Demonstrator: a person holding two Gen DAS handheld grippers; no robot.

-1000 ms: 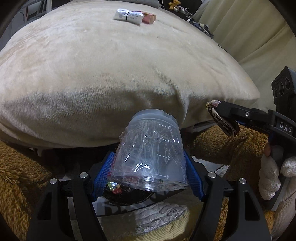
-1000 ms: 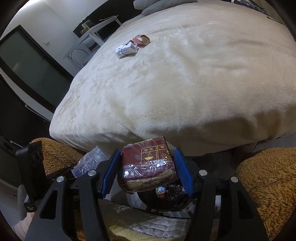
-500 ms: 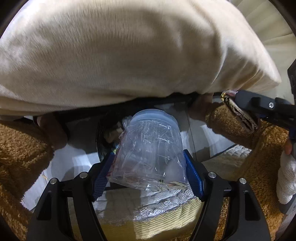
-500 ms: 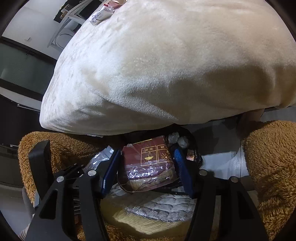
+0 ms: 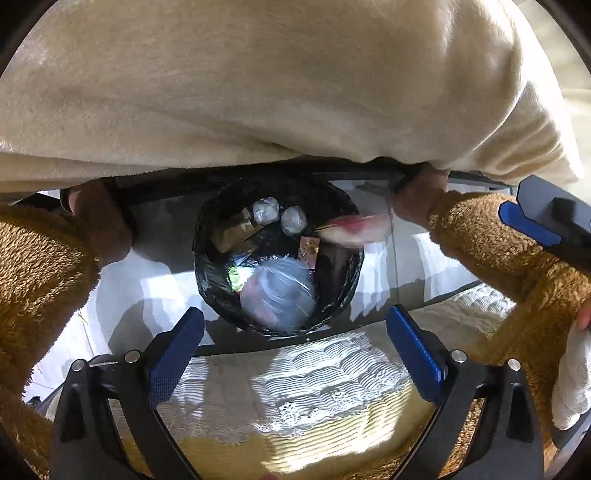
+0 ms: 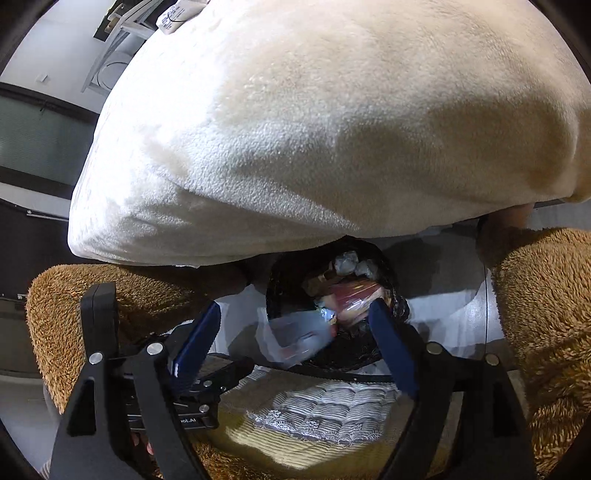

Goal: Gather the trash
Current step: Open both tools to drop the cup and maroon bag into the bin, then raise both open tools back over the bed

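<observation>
Over the bin, left gripper [image 5: 295,354]: its blue pads are standing wide apart with nothing between them, hanging directly above the black-lined trash bin [image 5: 207,266].

Over the bin, right gripper [image 6: 295,343]: its jaws are also gaping and gripping nothing, hovering just beside the left gripper and above the bin [image 6: 399,310].

Clear plastic cup [image 5: 279,293]: it is blurring in both views, apparently dropping into the near side of the bin; in the right wrist view the cup [image 6: 295,336] is crossing the rim.

Red packet [image 5: 354,227]: it is blurring at the far right rim of the bin; in the right wrist view the packet [image 6: 354,299] is lying among the contents.

Handling, as a judgement: the cup is looking light, thin and crushable, best pinched gently across its wall; the packet is looking soft and slippery in its film, best taken across its flat faces.

Remaining trash: white wrappers [image 6: 177,13] are lying far off on top of the cream blanket [image 6: 332,129], well apart from both grippers.

Edges and room: the blanket's hem is overhanging the bin's far side, and brown fleece sleeves [image 5: 44,277] are flanking it left and right, so the open way is lying upward and back toward the person.
</observation>
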